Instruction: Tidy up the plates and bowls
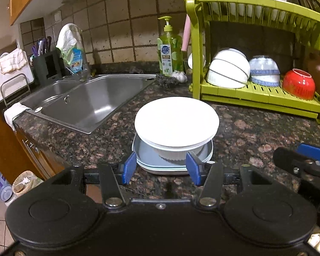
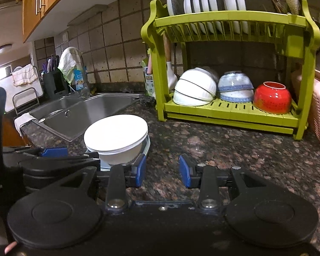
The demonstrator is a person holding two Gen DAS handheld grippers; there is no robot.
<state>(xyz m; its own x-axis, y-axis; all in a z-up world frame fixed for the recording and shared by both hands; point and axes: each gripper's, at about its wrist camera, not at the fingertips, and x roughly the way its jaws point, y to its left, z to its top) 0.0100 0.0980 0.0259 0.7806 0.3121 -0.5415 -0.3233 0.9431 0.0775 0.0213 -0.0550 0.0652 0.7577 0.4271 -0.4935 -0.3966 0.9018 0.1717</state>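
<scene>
While level above the counter [image 2: 224, 145], both grippers [image 1: 161, 167] [image 2: 162, 170] spread wide, empty.

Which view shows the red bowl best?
Right wrist: the red bowl sits whole and sharp on the rack's lower shelf. Left wrist shows it smaller, near the frame edge, distorted.

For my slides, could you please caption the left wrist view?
Open left gripper approaches stacked white dishes on a granite counter, beside a green rack.
</scene>
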